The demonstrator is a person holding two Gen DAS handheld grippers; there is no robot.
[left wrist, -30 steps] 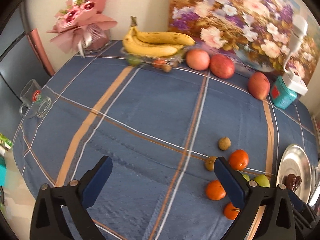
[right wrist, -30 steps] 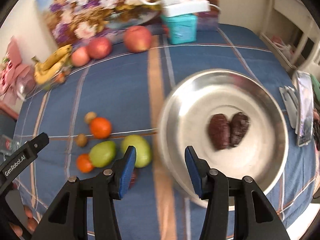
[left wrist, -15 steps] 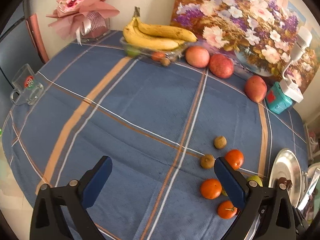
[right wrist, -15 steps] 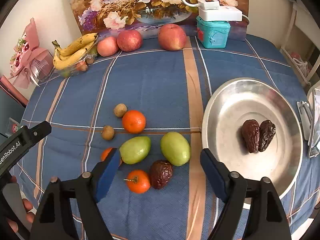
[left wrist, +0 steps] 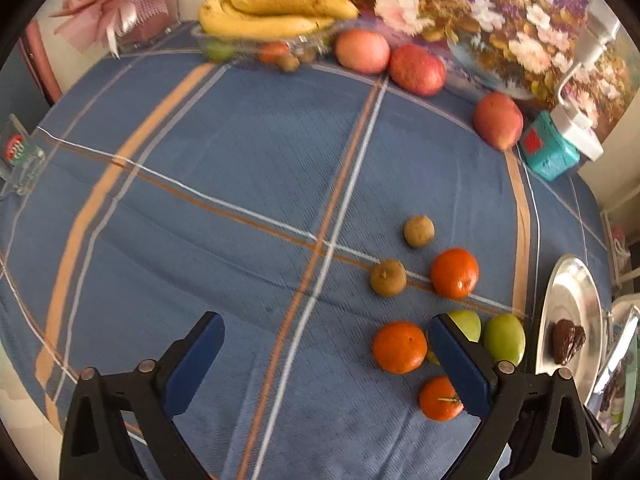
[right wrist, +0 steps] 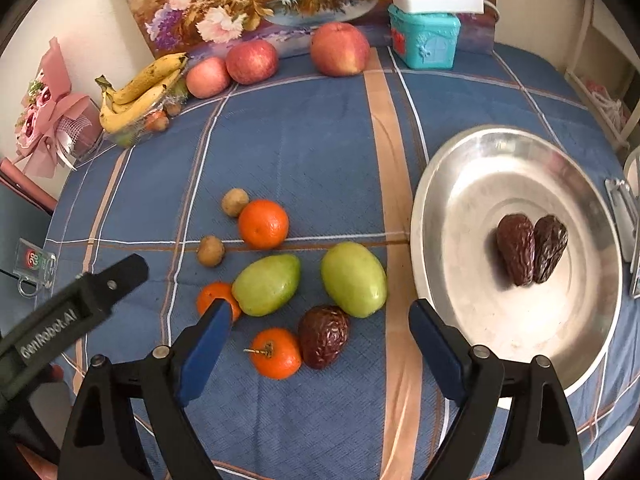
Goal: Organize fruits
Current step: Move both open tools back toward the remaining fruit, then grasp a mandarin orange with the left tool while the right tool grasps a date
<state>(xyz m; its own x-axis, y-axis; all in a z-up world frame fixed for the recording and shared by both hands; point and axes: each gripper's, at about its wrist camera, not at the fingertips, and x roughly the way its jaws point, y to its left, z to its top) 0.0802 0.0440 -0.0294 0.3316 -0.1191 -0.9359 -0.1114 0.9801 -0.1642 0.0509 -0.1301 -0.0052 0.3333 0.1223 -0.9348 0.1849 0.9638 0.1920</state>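
Loose fruit lies on the blue checked cloth: three oranges (right wrist: 263, 224), two green fruits (right wrist: 353, 278), two small brown fruits (right wrist: 211, 251) and one dark wrinkled date (right wrist: 323, 336). A steel plate (right wrist: 452, 184) at the right holds two more dates (right wrist: 531, 249). My right gripper (right wrist: 320, 322) is open and empty, hovering over the lone date and the stemmed orange (right wrist: 277, 353). My left gripper (left wrist: 326, 350) is open and empty above the cloth, left of the fruit cluster; an orange (left wrist: 399, 346) lies by its right finger.
At the back stand a tray of bananas (right wrist: 140, 92), three red apples (right wrist: 340, 49), a teal box (right wrist: 425, 40) with a white charger, a flower painting and a pink bouquet (right wrist: 52, 120). A glass mug (left wrist: 18, 156) stands at the left table edge.
My right gripper has pulled back from the plate toward the fruit cluster and its jaws have opened wider. My left gripper has drifted forward and right toward the fruit, still open.
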